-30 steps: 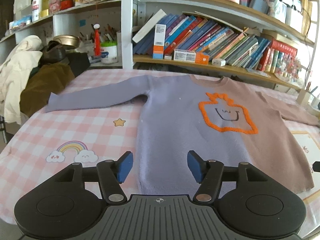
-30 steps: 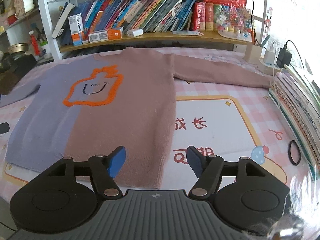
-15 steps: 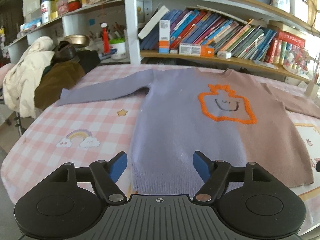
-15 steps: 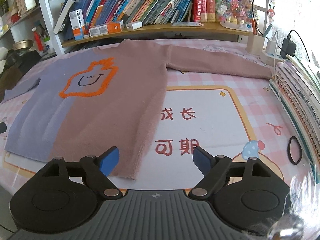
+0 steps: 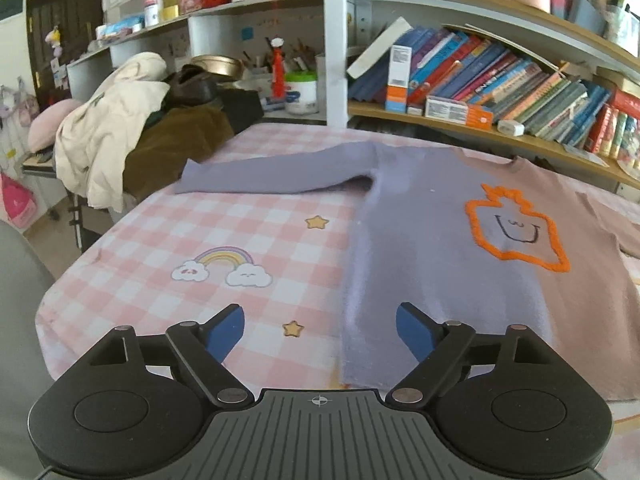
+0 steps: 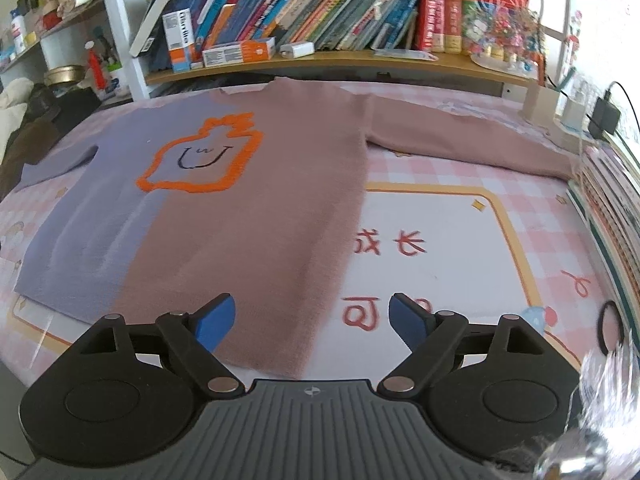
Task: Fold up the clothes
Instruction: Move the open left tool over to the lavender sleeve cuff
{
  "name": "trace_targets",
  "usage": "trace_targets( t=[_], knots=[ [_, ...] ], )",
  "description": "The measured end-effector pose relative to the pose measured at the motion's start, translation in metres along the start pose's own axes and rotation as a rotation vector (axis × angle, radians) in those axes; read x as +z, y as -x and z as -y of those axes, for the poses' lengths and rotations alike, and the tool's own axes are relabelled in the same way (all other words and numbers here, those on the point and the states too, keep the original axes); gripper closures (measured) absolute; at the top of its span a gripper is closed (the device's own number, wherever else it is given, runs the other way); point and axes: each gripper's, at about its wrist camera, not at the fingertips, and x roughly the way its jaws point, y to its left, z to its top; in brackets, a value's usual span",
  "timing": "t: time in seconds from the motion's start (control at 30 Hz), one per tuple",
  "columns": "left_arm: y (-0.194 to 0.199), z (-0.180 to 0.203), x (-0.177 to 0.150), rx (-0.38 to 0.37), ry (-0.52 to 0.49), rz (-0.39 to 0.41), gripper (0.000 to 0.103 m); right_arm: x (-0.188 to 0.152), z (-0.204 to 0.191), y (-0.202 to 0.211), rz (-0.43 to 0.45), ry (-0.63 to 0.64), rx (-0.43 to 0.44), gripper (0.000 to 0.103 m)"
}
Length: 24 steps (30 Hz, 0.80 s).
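Blue-padded and black-bodied, the left gripper [image 5: 320,330] hangs above the near left corner of the flat-laid knitted sweater [image 5: 432,248], half lilac and half dusty pink; its jaws are opening and nothing sits between the pads, which stood much closer together a second ago. That view has also swung leftward since then, so the sweater's lilac side edge now lies between the fingers rather than its hem middle. The right gripper [image 6: 311,320] straddles the sweater's pink side edge near the hem, jaws likewise opening, gripping nothing, wider than a second ago. The sweater itself lies spread face up on the pink checked tablecloth [image 5: 248,232], unmoved, both sleeves stretched outward. Beyond the left gripper, left of the sweater, a rainbow-and-clouds print [image 5: 222,268] marks the cloth. The orange outlined bottle motif [image 5: 516,228] sits on the sweater's chest. Behind the sweater's collar runs the wooden bookshelf of leaning books [image 6: 320,12].
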Motion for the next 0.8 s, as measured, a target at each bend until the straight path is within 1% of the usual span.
trace_targets(
  t=[0.13, 0.23, 0.27, 0.33, 0.47, 0.57, 0.7, 0.8],
  knots=[
    [-0.016, -0.016, 0.003, -0.022, 0.011, -0.017, 0.017, 0.006, -0.027, -0.007, 0.007, 0.041, -0.007, 0.014],
    [-0.032, -0.031, 0.013, -0.045, 0.014, -0.047, 0.017, 0.013, -0.050, -0.012, 0.011, 0.067, -0.027, 0.012],
    [-0.037, -0.036, 0.017, -0.052, 0.015, -0.055, 0.017, 0.016, -0.056, -0.013, 0.018, 0.068, -0.035, 0.009],
    [-0.047, -0.046, 0.024, -0.062, 0.017, -0.071, 0.017, 0.019, -0.068, -0.017, 0.017, 0.056, -0.056, 0.005],
    [-0.067, -0.063, 0.038, -0.067, -0.001, -0.082, 0.017, 0.026, -0.087, -0.027, 0.009, 0.019, -0.102, 0.005],
    [-0.082, -0.078, 0.047, -0.088, -0.001, -0.088, 0.017, 0.029, -0.096, -0.034, 0.011, -0.026, -0.154, 0.005],
    [-0.098, -0.095, 0.057, -0.121, -0.002, -0.081, 0.017, 0.031, -0.106, -0.040, 0.003, -0.084, -0.206, 0.004],
    [-0.108, -0.106, 0.066, -0.123, -0.013, -0.057, 0.017, 0.032, -0.117, -0.042, 0.001, -0.098, -0.228, 0.004]
  ],
)
